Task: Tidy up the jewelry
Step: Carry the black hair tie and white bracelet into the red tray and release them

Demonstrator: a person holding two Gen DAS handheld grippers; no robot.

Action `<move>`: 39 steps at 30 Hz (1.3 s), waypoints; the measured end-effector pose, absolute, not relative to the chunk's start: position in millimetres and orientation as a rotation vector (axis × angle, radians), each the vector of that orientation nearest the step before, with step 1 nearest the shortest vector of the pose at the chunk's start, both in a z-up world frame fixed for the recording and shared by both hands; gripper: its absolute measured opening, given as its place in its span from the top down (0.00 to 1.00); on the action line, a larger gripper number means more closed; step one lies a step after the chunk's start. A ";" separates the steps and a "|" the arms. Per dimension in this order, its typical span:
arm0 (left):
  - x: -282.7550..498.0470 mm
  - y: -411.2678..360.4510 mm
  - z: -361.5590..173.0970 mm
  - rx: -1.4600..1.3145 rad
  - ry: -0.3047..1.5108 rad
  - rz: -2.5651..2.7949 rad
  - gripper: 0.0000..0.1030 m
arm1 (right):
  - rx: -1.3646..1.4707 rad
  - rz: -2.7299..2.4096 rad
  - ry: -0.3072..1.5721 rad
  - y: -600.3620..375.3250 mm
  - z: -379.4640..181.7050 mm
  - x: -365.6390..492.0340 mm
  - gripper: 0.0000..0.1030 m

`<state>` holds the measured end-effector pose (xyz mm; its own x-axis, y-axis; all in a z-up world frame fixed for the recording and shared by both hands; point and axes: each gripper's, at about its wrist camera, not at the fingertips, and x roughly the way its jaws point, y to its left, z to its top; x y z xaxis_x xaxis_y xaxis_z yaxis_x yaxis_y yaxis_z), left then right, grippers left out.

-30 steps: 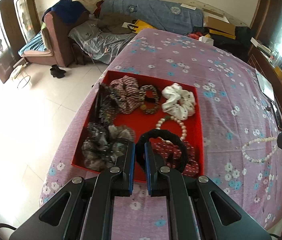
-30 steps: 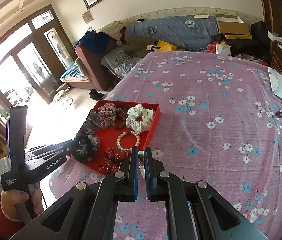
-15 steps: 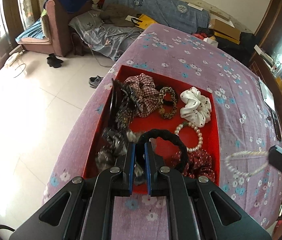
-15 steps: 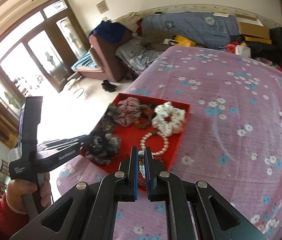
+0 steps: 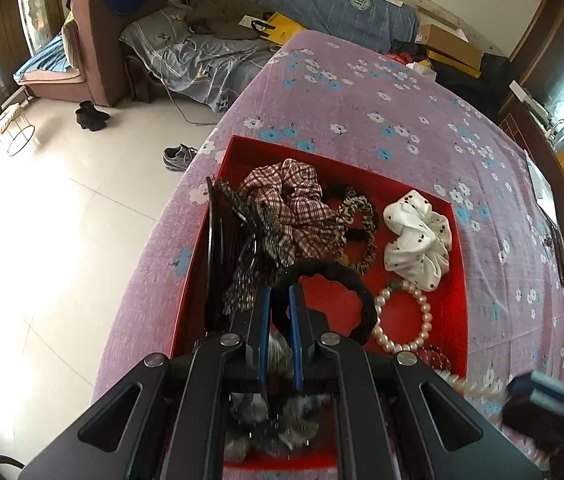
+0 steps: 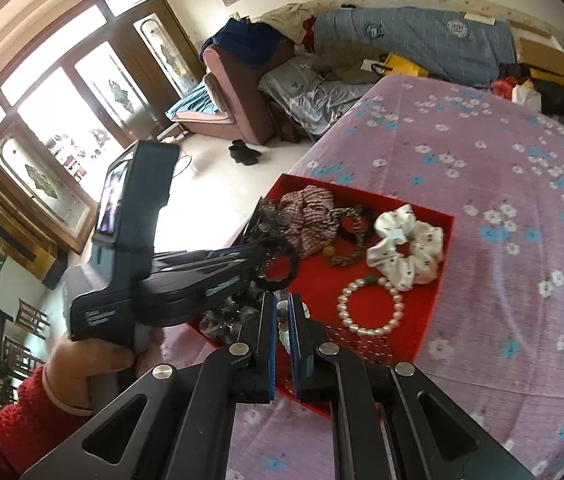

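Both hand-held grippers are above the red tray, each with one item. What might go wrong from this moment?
1. The black hair tie in the left hand-held gripper hangs over the pearl bracelet; released here, it may land on it and tangle.
2. The pearl necklace in the right hand-held gripper is at the near edge of the red tray; part may fall outside.
3. The two grippers are close and might collide.

Ahead of the left tongs (image 5: 280, 300), the red tray (image 5: 457, 264) is crowded: a plaid scrunchie (image 5: 294, 204), dark hair clips (image 5: 250, 248) and a white scrunchie (image 5: 418, 236) block the far half. A bare red patch is left just right of the tongs' tips, bounded by a pearl bracelet (image 5: 402, 320). Beyond the right tongs (image 6: 282, 312), the flowered surface (image 6: 522, 280) is left unoccupied to the right.
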<state>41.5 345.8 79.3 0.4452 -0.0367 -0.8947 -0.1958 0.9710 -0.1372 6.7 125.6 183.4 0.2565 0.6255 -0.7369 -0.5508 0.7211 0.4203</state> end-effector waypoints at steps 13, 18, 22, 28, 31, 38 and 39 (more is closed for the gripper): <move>71.1 337.5 65.3 -0.130 1.125 0.021 0.91 | 0.120 0.860 1.116 153.3 160.6 15.6 0.93; 75.6 331.3 55.0 -0.110 1.145 0.001 0.91 | 0.143 0.863 1.156 155.3 147.1 19.8 0.93; 77.8 327.7 46.9 -0.106 1.163 -0.004 0.91 | 0.152 0.852 1.184 154.7 133.5 25.8 0.93; 79.6 324.9 40.8 -0.097 1.175 -0.003 0.91 | 0.158 0.820 1.236 149.8 109.5 34.8 0.93; 79.7 323.6 38.6 -0.093 1.183 -0.002 0.91 | 0.143 0.807 1.244 149.1 103.0 36.6 0.92; 78.2 318.3 33.9 -0.072 1.193 0.003 0.92 | 0.126 0.777 1.258 143.5 91.8 43.1 0.92; 77.9 317.7 33.9 -0.069 1.191 0.005 0.91 | 0.124 0.775 1.258 142.7 91.0 43.9 0.92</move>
<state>77.9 317.7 33.9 0.3710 -0.0322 -0.9281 -0.0405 0.9979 -0.0508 43.9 142.7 91.0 0.0944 0.5850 -0.8055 -0.4560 0.7447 0.4874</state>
